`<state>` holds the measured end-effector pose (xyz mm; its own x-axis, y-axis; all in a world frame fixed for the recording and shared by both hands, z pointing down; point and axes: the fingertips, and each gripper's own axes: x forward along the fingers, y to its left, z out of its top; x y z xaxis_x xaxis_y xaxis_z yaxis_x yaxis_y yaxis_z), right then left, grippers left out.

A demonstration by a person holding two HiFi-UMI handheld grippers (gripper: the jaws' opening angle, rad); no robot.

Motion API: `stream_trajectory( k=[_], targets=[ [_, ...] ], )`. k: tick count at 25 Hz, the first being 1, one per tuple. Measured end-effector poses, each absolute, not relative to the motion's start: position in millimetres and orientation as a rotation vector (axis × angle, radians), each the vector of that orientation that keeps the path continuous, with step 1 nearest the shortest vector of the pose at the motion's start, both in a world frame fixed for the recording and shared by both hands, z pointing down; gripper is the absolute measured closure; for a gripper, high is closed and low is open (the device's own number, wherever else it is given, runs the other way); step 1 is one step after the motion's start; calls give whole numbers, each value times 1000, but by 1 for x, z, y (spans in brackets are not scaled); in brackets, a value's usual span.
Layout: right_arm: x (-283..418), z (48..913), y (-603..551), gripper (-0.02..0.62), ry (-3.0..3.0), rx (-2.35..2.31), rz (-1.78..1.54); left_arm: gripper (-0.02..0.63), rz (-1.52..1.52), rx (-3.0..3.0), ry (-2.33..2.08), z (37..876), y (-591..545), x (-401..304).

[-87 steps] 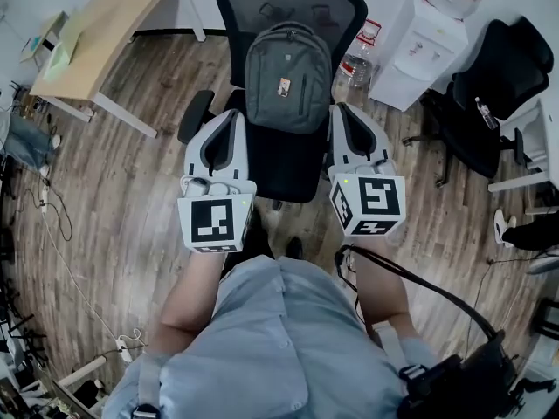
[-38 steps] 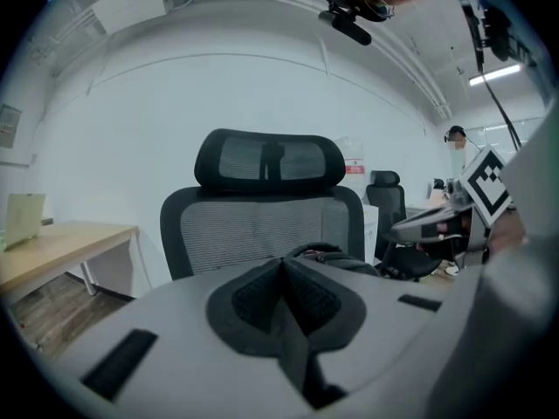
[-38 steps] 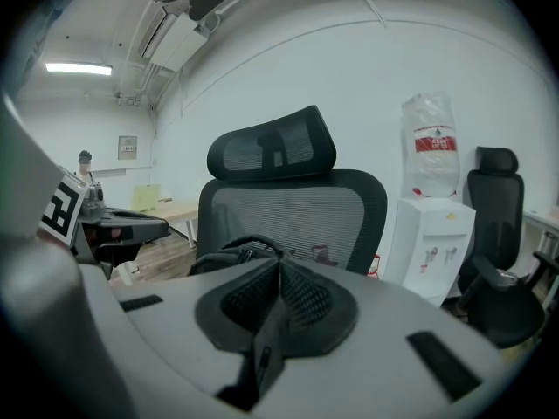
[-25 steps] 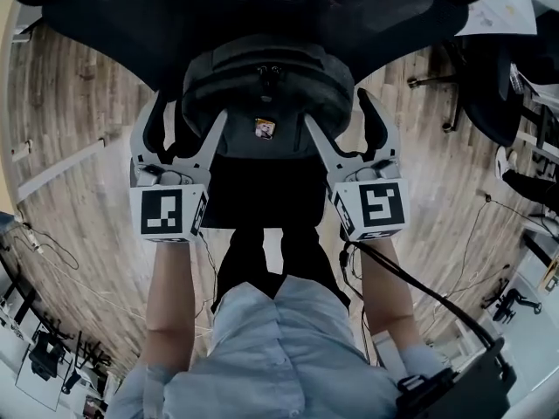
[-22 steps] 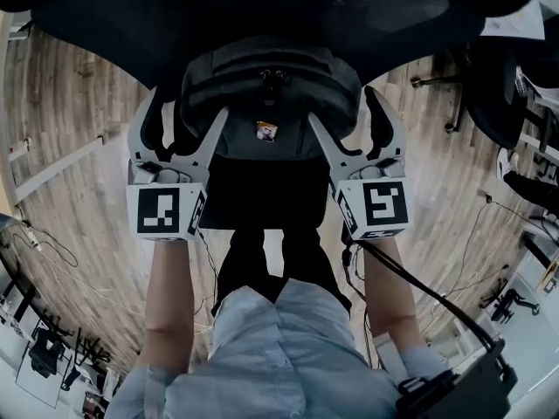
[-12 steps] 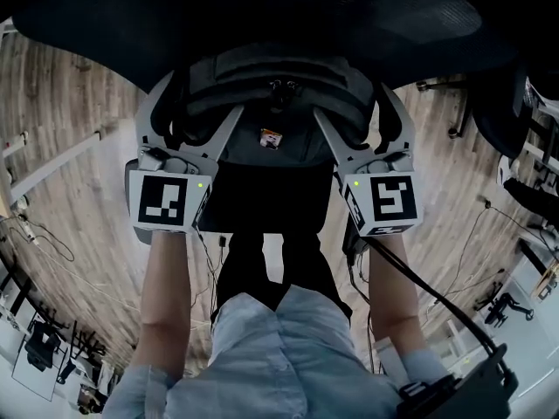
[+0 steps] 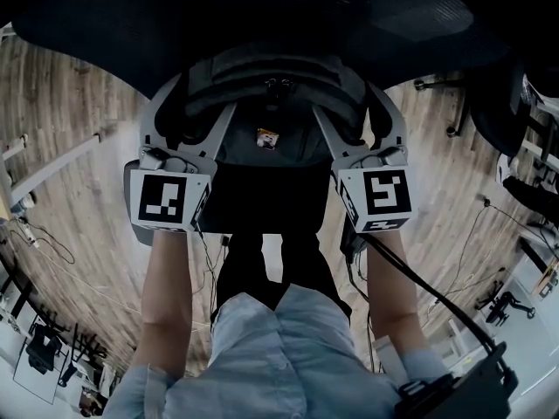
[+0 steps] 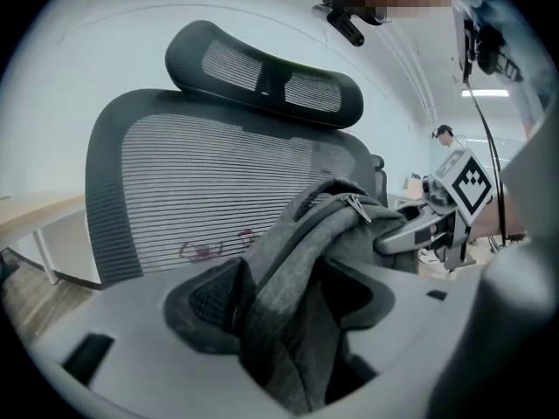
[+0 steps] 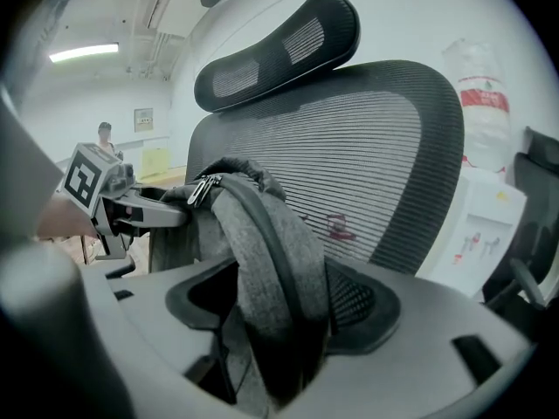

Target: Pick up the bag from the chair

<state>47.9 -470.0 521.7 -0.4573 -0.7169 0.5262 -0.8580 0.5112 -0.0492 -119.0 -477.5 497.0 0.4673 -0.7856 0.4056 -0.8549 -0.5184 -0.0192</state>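
Observation:
A grey backpack [image 7: 279,103] stands on the black mesh office chair [image 7: 262,7], leaning on its backrest [image 8: 175,190]. My left gripper [image 7: 196,103] grips the bag's left top corner, and grey fabric [image 8: 306,269] fills the gap between its pads. My right gripper [image 7: 349,103] holds the right top corner, its pads pressed on the zippered edge [image 9: 262,260]. Each gripper view shows the other gripper across the bag: the right gripper [image 8: 437,225] and the left gripper [image 9: 122,203]. The bag's lower part is hidden behind the jaws.
The chair's headrest [image 9: 279,42] rises above the bag. A white water dispenser [image 9: 489,225] with a bottle stands to the right, and another dark chair [image 7: 515,77] beyond it. A wooden desk [image 8: 26,216] is at the left. A cable [image 7: 419,278] trails from my right gripper.
Both grippers advanced from the chair's front onto the bag's top corners, then closed on it. In the last half second they shifted slightly inward and up.

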Motion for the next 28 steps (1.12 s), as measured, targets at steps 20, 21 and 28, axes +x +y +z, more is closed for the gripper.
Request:
stream_trajectory(
  k=[20, 21, 28],
  targets=[
    [18, 511, -410, 423, -2360, 1354, 465, 397, 481, 2476, -1545, 483, -408, -150],
    [16, 509, -406, 426, -2366, 1354, 458, 397, 489, 2479, -1550, 482, -403, -152],
    [3, 475, -387, 436, -2400, 1384, 379, 407, 474, 2512, -1602, 454, -379, -166]
  ],
)
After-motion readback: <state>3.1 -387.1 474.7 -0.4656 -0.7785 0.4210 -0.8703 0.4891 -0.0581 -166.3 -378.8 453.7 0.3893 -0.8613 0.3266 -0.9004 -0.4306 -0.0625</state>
